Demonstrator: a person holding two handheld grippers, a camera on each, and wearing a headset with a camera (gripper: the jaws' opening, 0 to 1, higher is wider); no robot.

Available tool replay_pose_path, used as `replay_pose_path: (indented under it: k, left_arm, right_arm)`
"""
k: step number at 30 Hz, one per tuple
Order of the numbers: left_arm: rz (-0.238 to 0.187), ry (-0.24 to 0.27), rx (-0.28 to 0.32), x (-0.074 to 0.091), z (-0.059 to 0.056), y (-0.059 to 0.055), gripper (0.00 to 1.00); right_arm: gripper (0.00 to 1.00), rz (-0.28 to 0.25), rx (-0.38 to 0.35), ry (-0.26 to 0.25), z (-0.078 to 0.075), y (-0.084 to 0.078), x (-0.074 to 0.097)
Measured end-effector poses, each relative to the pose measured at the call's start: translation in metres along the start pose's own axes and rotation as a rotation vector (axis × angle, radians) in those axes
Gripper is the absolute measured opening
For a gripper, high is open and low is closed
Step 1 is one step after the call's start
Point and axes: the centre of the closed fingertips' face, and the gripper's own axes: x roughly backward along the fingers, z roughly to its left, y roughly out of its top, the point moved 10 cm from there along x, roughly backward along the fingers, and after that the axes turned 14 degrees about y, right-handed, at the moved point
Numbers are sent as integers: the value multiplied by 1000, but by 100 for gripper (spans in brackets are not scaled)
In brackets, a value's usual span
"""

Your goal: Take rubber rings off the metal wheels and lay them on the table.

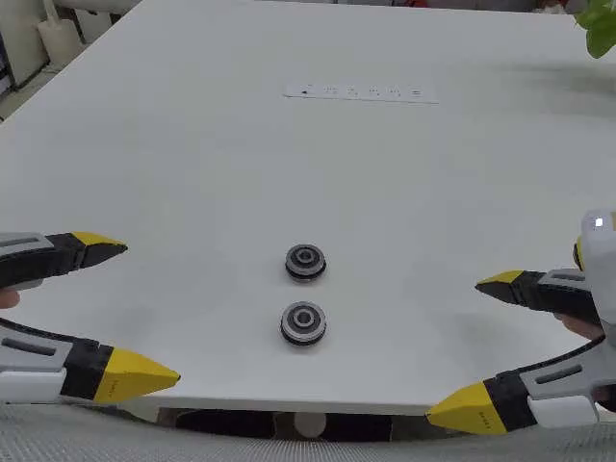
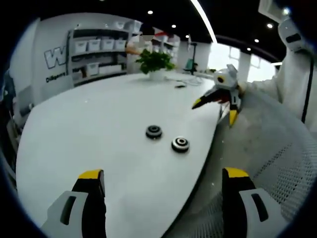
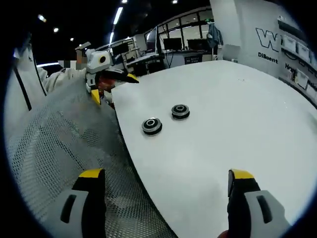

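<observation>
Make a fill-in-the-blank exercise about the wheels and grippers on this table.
1. The white table holds ____ round metal wheels, a far wheel and a near wheel.
2. Neither black rubber ring has come ____ its wheel.
3. The left gripper and right gripper are both ____, holding nothing.
Missing words: two; off; open.

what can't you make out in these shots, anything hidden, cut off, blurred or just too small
- Far wheel and near wheel: too small in the head view and both gripper views to tell where rubber ends and metal begins.
- Marks on the table strip: head view, too small to read.
- Plant: head view, cut off by the top right corner.
- Small wall lettering: left gripper view, blurred.
</observation>
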Motion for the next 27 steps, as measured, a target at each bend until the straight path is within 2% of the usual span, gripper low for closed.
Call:
replay_pose_path:
  k: [7,20,27]
  left_arm:
    - [-1,-3,24,0,1,-2,100]
    - [1,9,15,0,2,-2,100]
    - [-16,7,4,1,3,2,100]
  right_arm:
    - [100,-7,-2,0,0,0,0]
    - [100,-5,5,11,-1,-1,1]
    - [100,-9,-1,11,-2,0,2]
